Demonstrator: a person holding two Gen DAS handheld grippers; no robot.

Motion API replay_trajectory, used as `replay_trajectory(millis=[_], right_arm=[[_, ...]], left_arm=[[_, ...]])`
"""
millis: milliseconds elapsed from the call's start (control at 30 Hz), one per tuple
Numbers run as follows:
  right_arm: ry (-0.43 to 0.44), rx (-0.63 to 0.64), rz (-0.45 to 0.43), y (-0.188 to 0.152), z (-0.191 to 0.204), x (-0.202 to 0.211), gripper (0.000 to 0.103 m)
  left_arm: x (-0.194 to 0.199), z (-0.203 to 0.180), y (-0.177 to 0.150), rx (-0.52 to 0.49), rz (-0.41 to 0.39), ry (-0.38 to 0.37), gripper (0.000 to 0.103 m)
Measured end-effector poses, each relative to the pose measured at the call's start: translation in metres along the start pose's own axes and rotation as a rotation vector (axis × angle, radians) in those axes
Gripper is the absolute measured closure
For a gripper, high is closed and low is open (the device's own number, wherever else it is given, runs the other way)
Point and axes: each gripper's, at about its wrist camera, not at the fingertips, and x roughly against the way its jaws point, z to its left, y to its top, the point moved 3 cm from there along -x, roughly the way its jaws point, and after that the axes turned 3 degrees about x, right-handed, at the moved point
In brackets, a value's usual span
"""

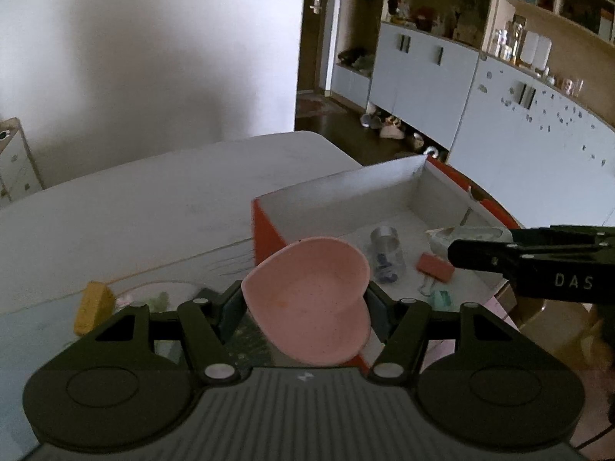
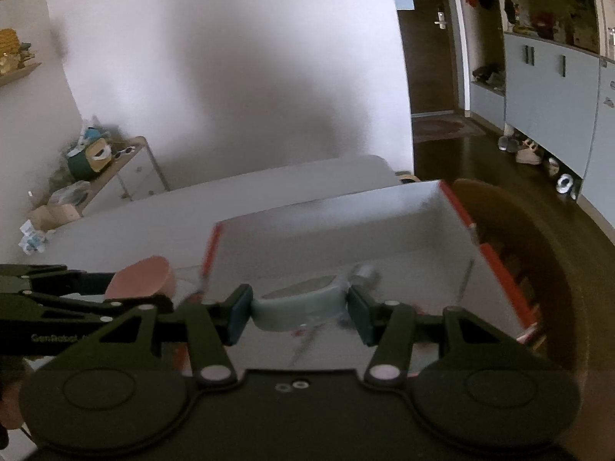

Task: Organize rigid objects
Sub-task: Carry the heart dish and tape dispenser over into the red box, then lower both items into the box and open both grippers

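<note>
While left fingers grip pink dish, right fingers, lettered "DAS", grip pale-blue dish.

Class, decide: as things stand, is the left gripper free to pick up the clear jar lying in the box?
Probably not: the left gripper already grips the pink heart-shaped dish. The clear jar lies uncovered in the open-topped box.
</note>
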Motion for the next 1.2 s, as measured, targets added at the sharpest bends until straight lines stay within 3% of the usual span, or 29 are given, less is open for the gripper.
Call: replay_trajectory(millis=[433, 767, 1200], right_arm=[[-0.001, 0.036, 0.077, 0.004, -0.062, -0.04, 0.049], [0.011, 0.098, 0.152, 0.004, -0.075, -0.076, 0.049], [0.043, 0.158, 0.268, -0.003, -0.076, -0.095, 0.05]], left_arm=[[-0.082, -0.043, 0.023, -0.04, 0.124, 0.039, 0.038], [-0.144, -0.055, 0.038, -0.045, 0.218, 0.085, 0.038], [-0.187, -0.06, 0.04, -0.052, 0.342, 0.146, 0.038]])
